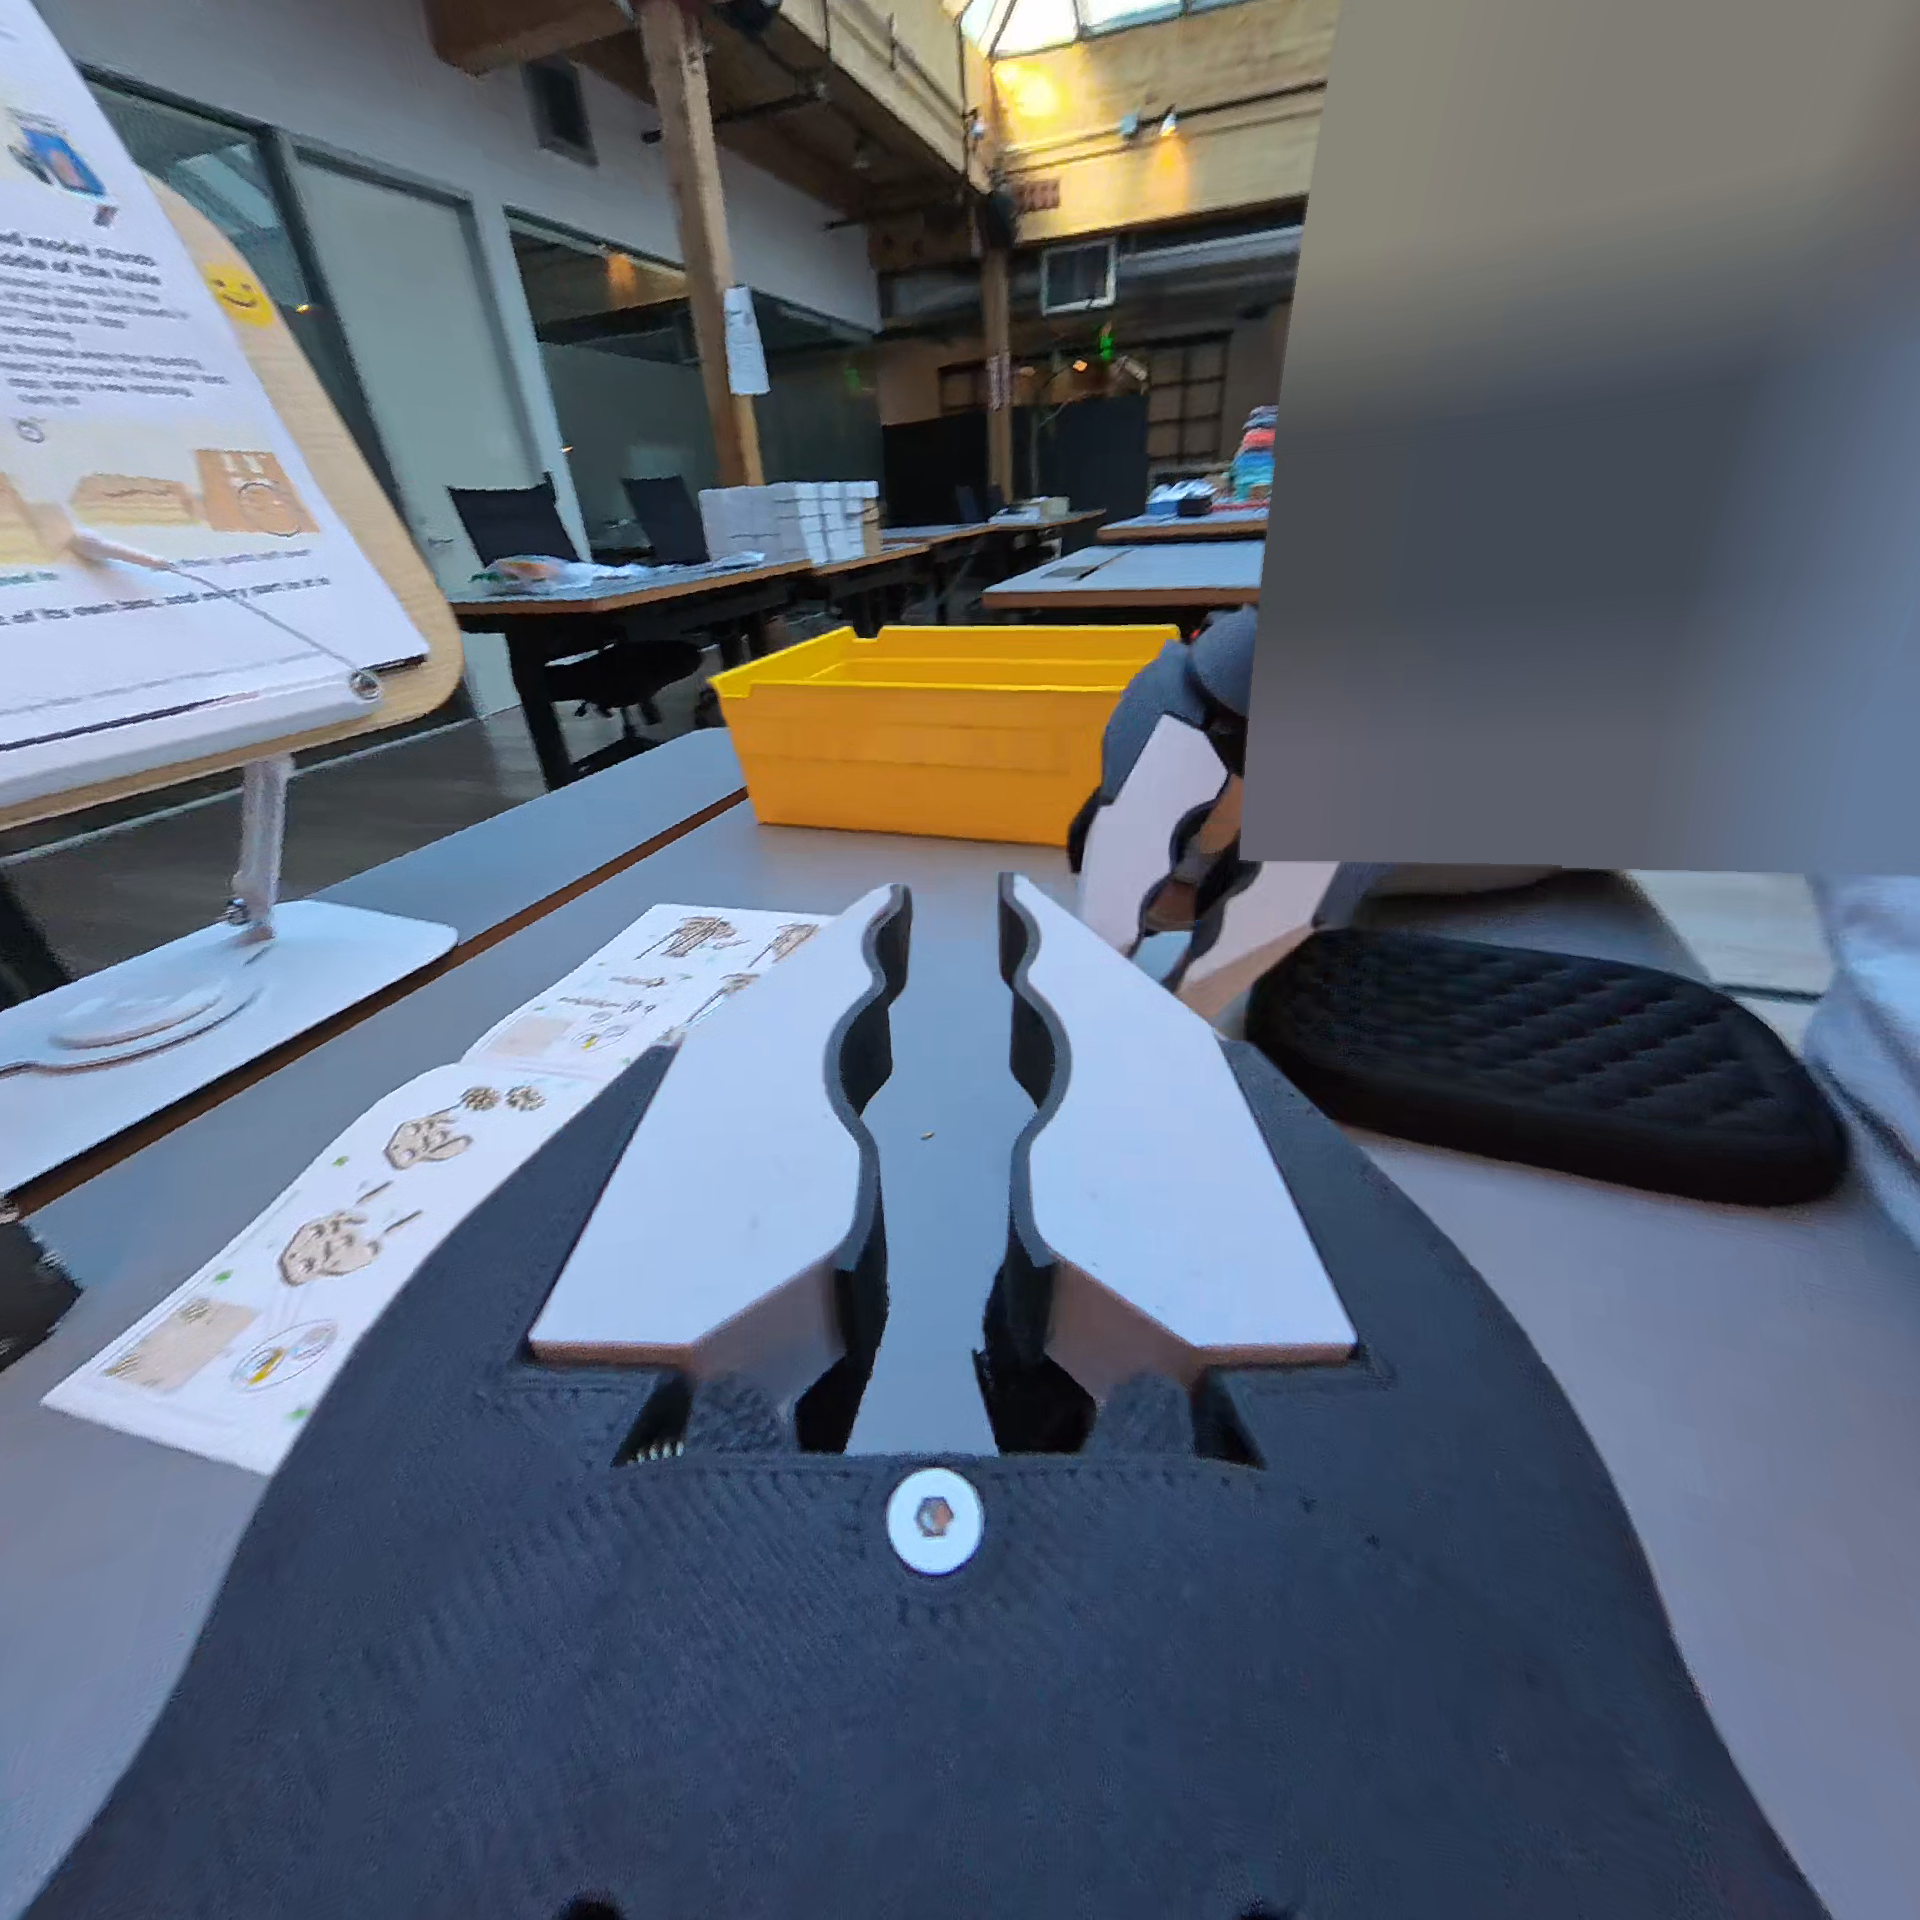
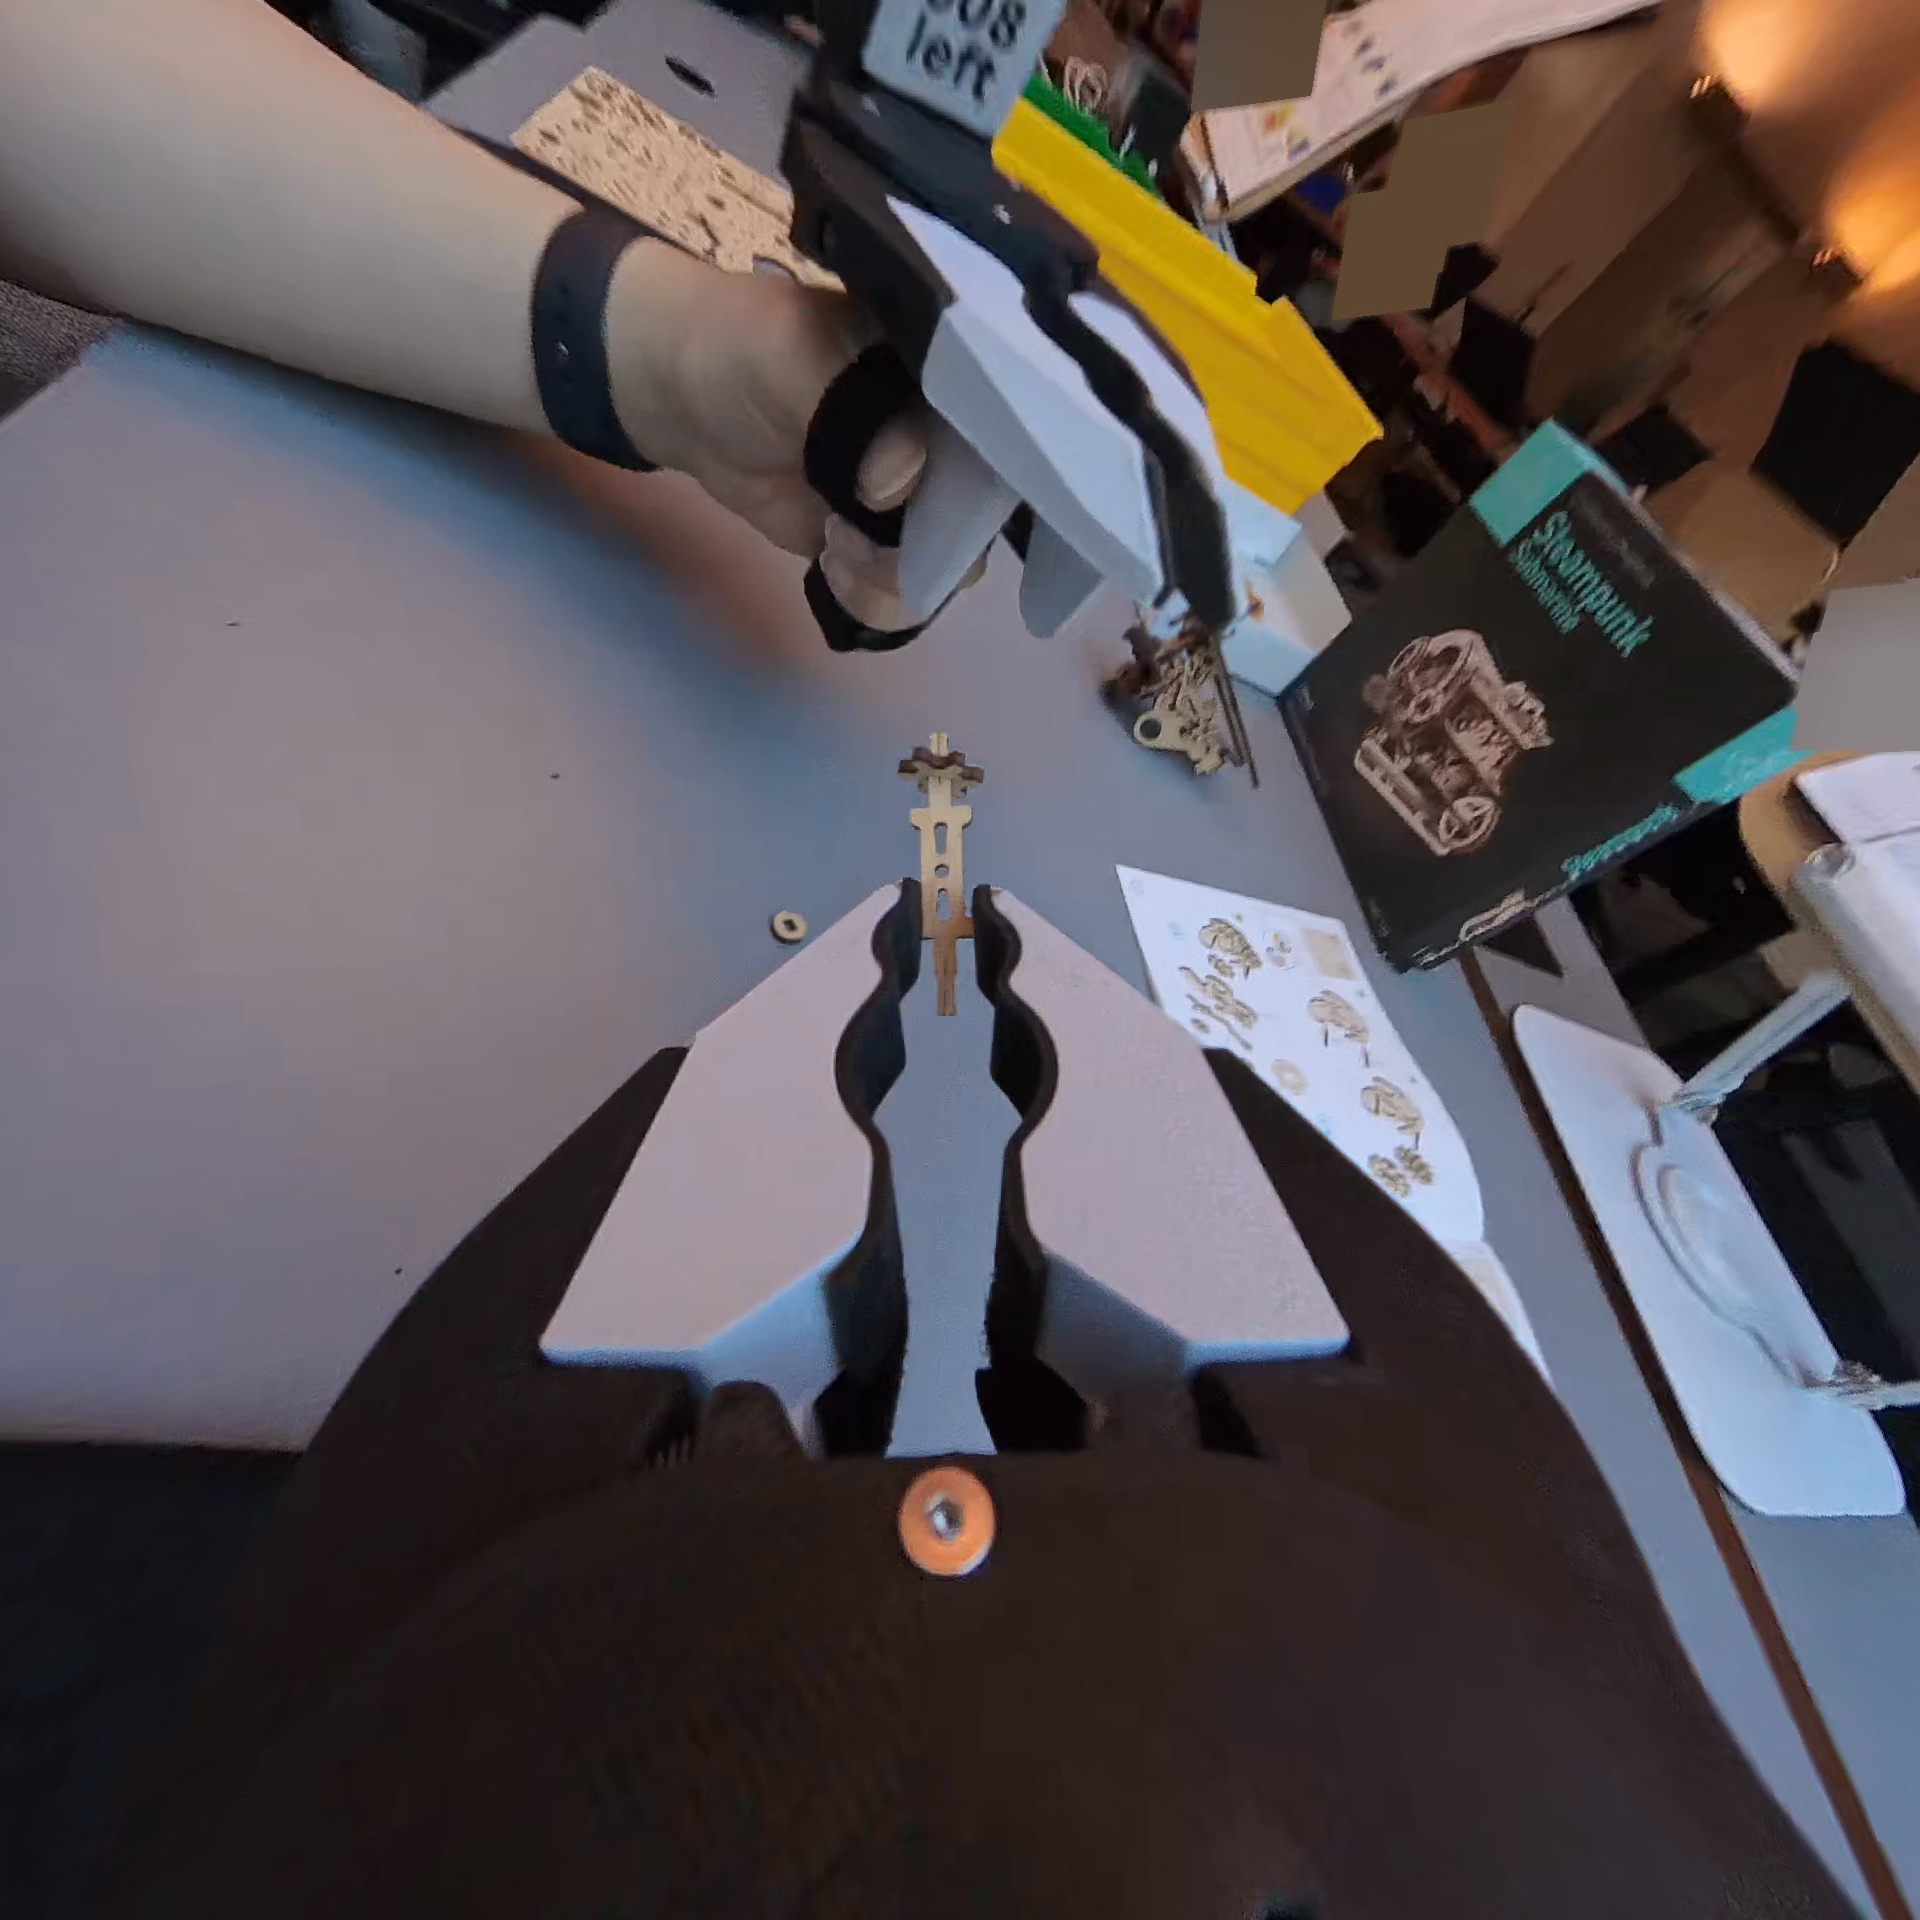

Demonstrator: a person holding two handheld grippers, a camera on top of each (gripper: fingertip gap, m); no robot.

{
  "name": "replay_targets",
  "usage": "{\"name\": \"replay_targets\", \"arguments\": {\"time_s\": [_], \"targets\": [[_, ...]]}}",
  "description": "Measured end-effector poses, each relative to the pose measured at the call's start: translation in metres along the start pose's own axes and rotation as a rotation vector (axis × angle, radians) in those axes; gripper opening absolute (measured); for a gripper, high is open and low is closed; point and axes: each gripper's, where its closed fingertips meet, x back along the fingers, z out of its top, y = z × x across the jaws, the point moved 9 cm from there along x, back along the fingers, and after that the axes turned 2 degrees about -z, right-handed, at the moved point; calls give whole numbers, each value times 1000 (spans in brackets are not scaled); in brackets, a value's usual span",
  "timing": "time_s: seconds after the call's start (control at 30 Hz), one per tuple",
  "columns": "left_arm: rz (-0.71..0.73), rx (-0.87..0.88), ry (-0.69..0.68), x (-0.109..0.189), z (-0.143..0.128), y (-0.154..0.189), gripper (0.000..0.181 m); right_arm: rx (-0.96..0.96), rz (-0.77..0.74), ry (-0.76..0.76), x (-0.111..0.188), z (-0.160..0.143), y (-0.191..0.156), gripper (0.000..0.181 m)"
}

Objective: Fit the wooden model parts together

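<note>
My right gripper (image 2: 943, 896) is shut on a thin slotted wooden strip (image 2: 941, 883) that points forward, with a small dark wooden gear (image 2: 940, 771) on its far end, above the grey table (image 2: 416, 831). A small wooden washer (image 2: 790, 923) lies just left of the tips. My left gripper (image 2: 1210, 613), held by a hand, hovers over a cluster of wooden parts (image 2: 1179, 712) farther right. In the left wrist view the left gripper (image 1: 954, 906) is open and empty. One of the right gripper's fingers (image 1: 1148, 821) shows beyond it.
A yellow bin (image 1: 914, 748) stands at the table's far side. An instruction sheet (image 2: 1299, 1029) and a black and teal box (image 2: 1538, 707) lie to the right. A document stand (image 1: 208, 997) is at the left edge, a black mat (image 1: 1538, 1060) at the right. A punched wooden sheet (image 2: 665, 177) lies behind the arm. The tips of one gripper are about 7 centimetres away from the tips of the other. Between my right fingertips and the small wooden washer (image 2: 790, 923) there is roughly 9 centimetres.
</note>
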Motion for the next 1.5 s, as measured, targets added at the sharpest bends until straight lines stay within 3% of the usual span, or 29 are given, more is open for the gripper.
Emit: {"name": "replay_targets", "arguments": {"time_s": [0.23,0.47,0.73,0.83,1.07,1.5], "targets": [[-216,154,66,-8,0,14,25,-4,-84,195,22,9,11,8],[-230,121,79,-18,-1,27,12,-23,-42,226,21,10,10,8],[-208,73,10,-24,-9,29,12,-28,-23,191,20,8,11,8],[-203,76,28,-22,-8,28,21,-22,-13,147,19,8,12,8],[-178,-44,-4,-19,-6,32,10,-21,39,119,18,6,9,8],[-185,100,49,-24,-7,28,0,-215,68,186,6,0,8,6]]}}
